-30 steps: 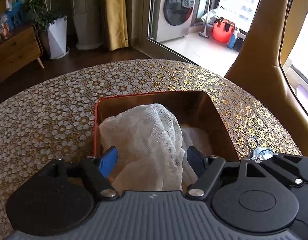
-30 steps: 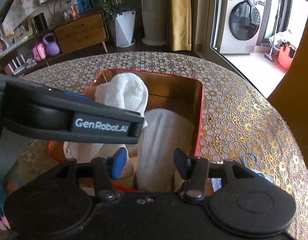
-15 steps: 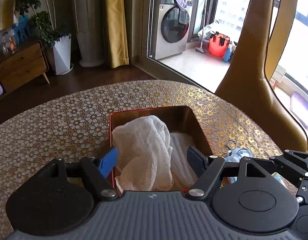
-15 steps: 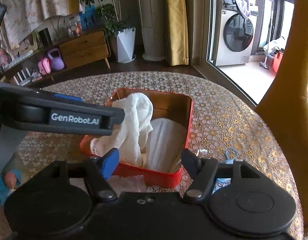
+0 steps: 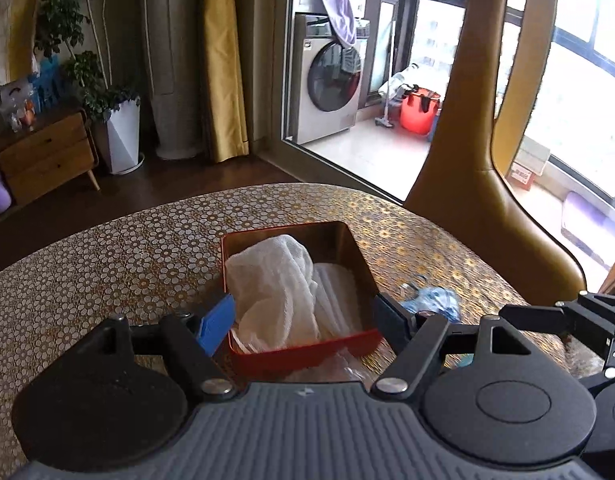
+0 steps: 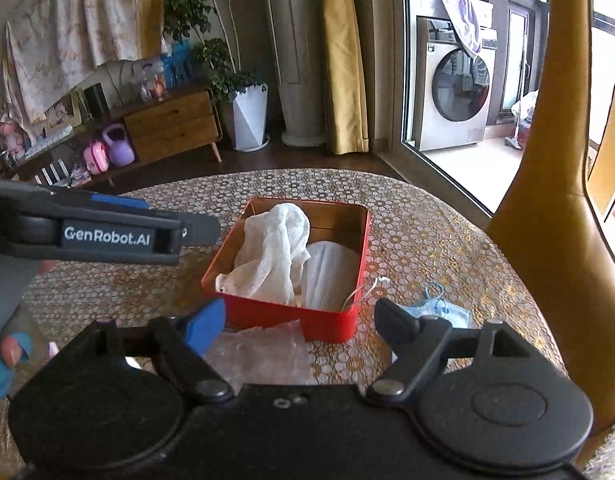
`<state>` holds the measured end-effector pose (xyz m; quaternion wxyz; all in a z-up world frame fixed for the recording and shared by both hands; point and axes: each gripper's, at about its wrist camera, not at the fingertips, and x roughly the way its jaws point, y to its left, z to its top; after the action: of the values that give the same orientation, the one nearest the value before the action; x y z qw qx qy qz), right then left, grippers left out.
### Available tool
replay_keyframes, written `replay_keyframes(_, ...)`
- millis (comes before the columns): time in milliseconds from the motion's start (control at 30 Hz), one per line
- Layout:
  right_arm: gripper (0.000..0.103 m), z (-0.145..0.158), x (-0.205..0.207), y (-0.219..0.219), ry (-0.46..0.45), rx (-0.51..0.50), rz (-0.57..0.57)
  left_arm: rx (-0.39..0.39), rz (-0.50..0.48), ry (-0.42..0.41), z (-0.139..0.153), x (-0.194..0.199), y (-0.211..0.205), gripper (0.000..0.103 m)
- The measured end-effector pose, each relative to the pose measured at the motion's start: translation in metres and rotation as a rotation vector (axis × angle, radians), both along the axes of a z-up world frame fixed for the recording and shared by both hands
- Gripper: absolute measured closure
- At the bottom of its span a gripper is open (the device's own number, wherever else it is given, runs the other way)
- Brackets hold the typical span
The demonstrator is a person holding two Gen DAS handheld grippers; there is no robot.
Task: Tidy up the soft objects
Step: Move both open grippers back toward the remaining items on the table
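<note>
Red tin (image 6: 291, 316) on table (image 6: 427, 240) holds two white cloths (image 6: 275, 256). Left tool (image 5: 303, 320) wide open, empty. Right tool (image 6: 299, 320) opening, empty. Blue item (image 6: 439, 312) beside tin, possibly a face mask.

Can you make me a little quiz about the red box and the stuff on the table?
1. True or false: the white cloth lies inside the red box.
2. What lies on the table right of the box? A) a spoon B) a blue face mask C) a book
3. Fill in: neither the left gripper nor the right gripper holds ____.

Key
1. True. It is bunched up in the left part of the box, with a flatter white piece beside it.
2. B. The blue face mask lies on the tablecloth, outside the box.
3. Anything. The left gripper's jaws stand open, the right gripper's jaws are opening, and nothing sits between either pair.
</note>
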<state>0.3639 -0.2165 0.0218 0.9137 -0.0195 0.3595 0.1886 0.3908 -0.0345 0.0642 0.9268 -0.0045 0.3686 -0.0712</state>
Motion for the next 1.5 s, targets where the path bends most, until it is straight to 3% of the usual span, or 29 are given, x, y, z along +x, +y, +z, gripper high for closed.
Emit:
replay_keyframes(267,0.012,0.008,-0.041,-0.012,-0.023,0.032,-0.002,-0.010,-0.027,-0.026,0.005,-0.045,0.001,0.027)
replay_keyframes(367,0.011,0.007,-0.056,-0.017,-0.032,0.039,-0.008,-0.027,-0.017,-0.032,0.004,-0.063,0.006,0.019)
replay_keyframes(600,0.011,0.001,-0.095,-0.029,-0.079,0.051,-0.037,-0.032,-0.059,-0.055,0.002,-0.110,0.010,0.017)
replay_keyframes(867,0.011,-0.014,-0.130,-0.043,-0.077,0.136,-0.087,-0.097,-0.083,-0.073,-0.002,-0.153,0.019,0.010)
replay_keyframes(967,0.011,-0.022,-0.141,-0.044,-0.078,0.136,-0.105,-0.114,-0.074,-0.078,-0.006,-0.166,0.023,0.001)
replay_keyframes(1267,0.011,-0.048,-0.165,-0.050,-0.070,0.153,-0.180,-0.143,-0.005,-0.111,-0.026,-0.202,0.037,0.000)
replay_keyframes(1500,0.011,-0.074,-0.173,-0.050,0.009,0.158,-0.202,-0.046,0.092,-0.010,-0.059,-0.206,0.042,0.000)
